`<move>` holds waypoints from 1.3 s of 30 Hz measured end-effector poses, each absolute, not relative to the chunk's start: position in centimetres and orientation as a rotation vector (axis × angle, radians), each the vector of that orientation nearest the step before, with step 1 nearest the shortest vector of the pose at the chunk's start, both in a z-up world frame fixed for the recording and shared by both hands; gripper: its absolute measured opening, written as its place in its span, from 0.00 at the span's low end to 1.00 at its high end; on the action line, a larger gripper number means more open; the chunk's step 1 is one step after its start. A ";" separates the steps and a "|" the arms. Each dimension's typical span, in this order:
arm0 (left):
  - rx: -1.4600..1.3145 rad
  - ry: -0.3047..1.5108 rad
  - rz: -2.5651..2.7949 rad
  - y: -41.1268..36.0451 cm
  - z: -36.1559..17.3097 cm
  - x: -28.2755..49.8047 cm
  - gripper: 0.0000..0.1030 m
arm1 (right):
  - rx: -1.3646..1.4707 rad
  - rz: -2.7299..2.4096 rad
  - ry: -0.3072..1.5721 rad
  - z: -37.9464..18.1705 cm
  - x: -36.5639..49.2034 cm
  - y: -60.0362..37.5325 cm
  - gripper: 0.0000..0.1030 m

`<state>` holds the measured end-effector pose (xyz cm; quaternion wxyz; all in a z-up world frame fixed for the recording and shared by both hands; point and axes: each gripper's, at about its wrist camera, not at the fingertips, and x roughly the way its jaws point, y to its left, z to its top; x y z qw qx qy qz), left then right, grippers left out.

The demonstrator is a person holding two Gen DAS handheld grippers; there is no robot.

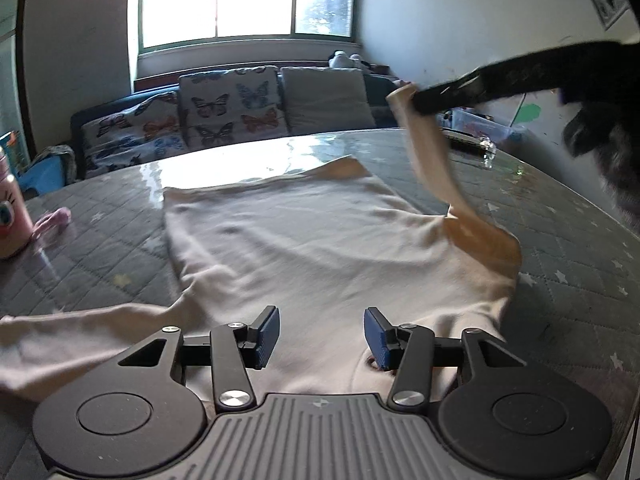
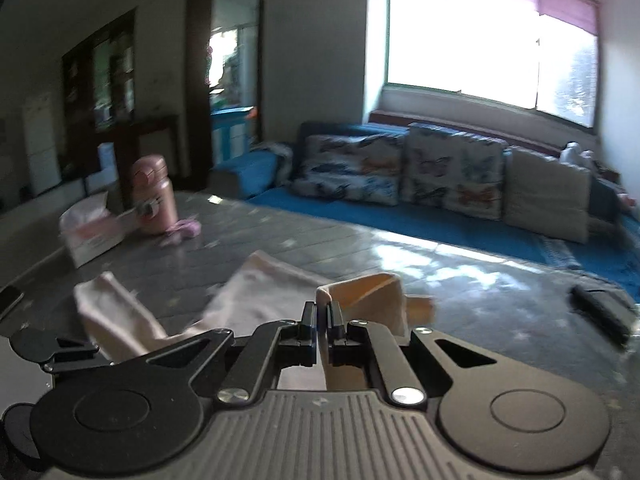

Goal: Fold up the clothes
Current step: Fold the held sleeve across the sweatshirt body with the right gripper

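Left gripper (image 1: 322, 338) jaws gape over cream shirt (image 1: 304, 240); right gripper (image 2: 322, 322) pinches its raised sleeve (image 1: 430, 152).

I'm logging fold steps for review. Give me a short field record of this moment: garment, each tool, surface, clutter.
garment: cream shirt, body flat, one sleeve lifted
left tool: open, above the collar end, holding nothing
right tool: shut on the sleeve end
surface: grey quilted table
clutter: pink bottle, tissue box
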<state>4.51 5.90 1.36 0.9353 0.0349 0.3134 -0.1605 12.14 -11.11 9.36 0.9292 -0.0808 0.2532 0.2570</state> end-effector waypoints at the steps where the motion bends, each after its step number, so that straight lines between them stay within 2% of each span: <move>1: 0.068 0.643 -0.322 6.1 1.3 4.4 0.49 | -0.170 0.543 0.531 8.8 12.3 -10.2 0.04; 6: 0.051 0.654 -0.297 7.0 1.0 3.9 0.49 | -0.194 0.618 0.596 6.3 12.0 -6.7 0.05; 9: 0.049 0.659 -0.291 7.0 0.9 3.9 0.50 | -0.211 0.672 0.611 5.7 10.8 -6.4 0.16; 14: 0.052 0.655 -0.291 6.8 1.2 4.2 0.50 | -0.253 0.681 0.600 6.5 9.7 -8.1 0.25; 17: 0.056 0.657 -0.290 6.4 1.2 4.8 0.50 | -0.284 0.654 0.629 6.1 9.3 -10.4 0.34; 20: 0.055 0.664 -0.283 6.1 1.2 5.7 0.49 | -0.310 0.613 0.674 4.9 9.0 -12.4 0.36; 22: 0.052 0.676 -0.276 5.9 1.0 6.4 0.49 | -0.313 0.576 0.707 3.8 8.6 -14.0 0.44; 27: 0.051 0.727 -0.269 5.5 -0.1 7.7 0.48 | -0.293 0.504 0.748 1.9 8.1 -17.0 0.48; 30: 0.056 0.746 -0.259 5.3 -0.7 8.2 0.40 | -0.280 0.491 0.751 1.5 8.0 -17.8 0.49; 32: 0.048 0.750 -0.260 5.3 -0.6 8.4 0.29 | -0.276 0.490 0.749 1.3 7.9 -18.0 0.51; 33: 0.044 0.751 -0.261 5.3 -0.5 8.4 0.20 | -0.278 0.488 0.748 1.2 7.9 -18.0 0.53; 36: 0.055 0.739 -0.249 4.8 0.0 8.5 0.10 | -0.280 0.477 0.746 0.8 7.9 -18.0 0.54; 39: 0.058 0.703 -0.252 4.4 1.7 8.6 0.09 | -0.270 0.467 0.744 0.6 8.1 -18.1 0.56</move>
